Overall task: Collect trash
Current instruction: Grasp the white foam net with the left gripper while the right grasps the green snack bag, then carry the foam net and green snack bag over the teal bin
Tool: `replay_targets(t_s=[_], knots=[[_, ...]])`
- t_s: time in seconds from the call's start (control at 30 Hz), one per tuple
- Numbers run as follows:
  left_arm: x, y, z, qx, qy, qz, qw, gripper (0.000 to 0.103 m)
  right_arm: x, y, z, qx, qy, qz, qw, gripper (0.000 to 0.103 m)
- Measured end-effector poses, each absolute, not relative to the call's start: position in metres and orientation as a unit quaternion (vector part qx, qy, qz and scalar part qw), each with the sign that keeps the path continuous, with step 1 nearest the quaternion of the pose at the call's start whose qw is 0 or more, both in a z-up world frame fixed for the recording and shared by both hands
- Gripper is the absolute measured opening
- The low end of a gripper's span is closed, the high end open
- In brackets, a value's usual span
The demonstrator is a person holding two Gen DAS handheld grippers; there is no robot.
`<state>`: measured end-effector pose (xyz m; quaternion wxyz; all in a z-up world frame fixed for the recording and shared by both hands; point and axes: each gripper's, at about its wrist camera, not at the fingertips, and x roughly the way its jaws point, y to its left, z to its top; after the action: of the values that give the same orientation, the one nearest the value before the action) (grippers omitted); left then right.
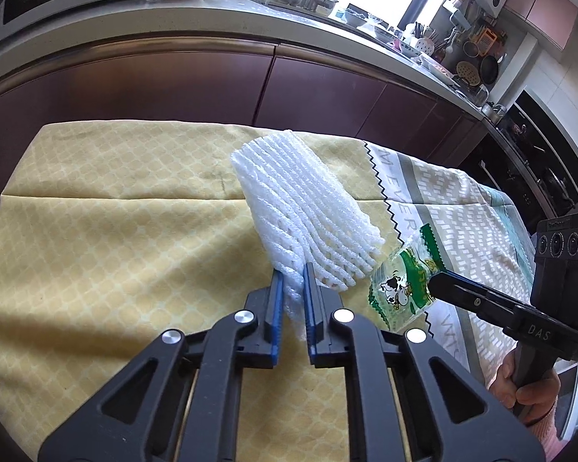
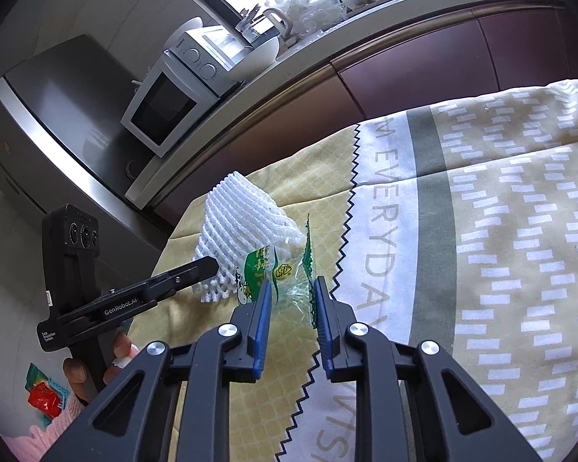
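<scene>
My left gripper [image 1: 293,275] is shut on a white foam fruit net [image 1: 300,208] and holds it up above the yellow tablecloth [image 1: 115,238]. The net also shows in the right wrist view [image 2: 239,227], with the left gripper [image 2: 208,265] at its lower edge. My right gripper [image 2: 291,288] is shut on a clear and green plastic wrapper with a cartoon cow [image 2: 277,273], held above the cloth. In the left wrist view the wrapper [image 1: 402,283] hangs from the right gripper [image 1: 433,283], just right of the net.
The table carries a yellow cloth and a grey-white patterned cloth [image 2: 501,231]. Behind it runs a counter [image 1: 250,19] with dark red cabinets, a microwave [image 2: 165,107], bowls and utensils. Coloured wrappers [image 2: 44,398] lie on the floor at lower left.
</scene>
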<state>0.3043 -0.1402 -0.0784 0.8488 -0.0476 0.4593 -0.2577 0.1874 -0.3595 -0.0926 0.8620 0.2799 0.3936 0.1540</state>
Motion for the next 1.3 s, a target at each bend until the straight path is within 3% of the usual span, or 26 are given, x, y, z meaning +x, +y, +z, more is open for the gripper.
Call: replay_targets(t_s=[0.53, 1.3], knots=[[0.225, -0.046, -0.034, -0.046, 0.395, -0.237, 0.886, 0.01, 0.158, -0.331, -0.061, 0.266, 0.357, 0.203, 0.872, 0.017], [0.132, 0.063, -0.031, -0.05, 0.377, -0.177, 0.908, 0.01, 0.133, -0.25, -0.048, 0.258, 0.36, 0.285, 0.85, 0.017]])
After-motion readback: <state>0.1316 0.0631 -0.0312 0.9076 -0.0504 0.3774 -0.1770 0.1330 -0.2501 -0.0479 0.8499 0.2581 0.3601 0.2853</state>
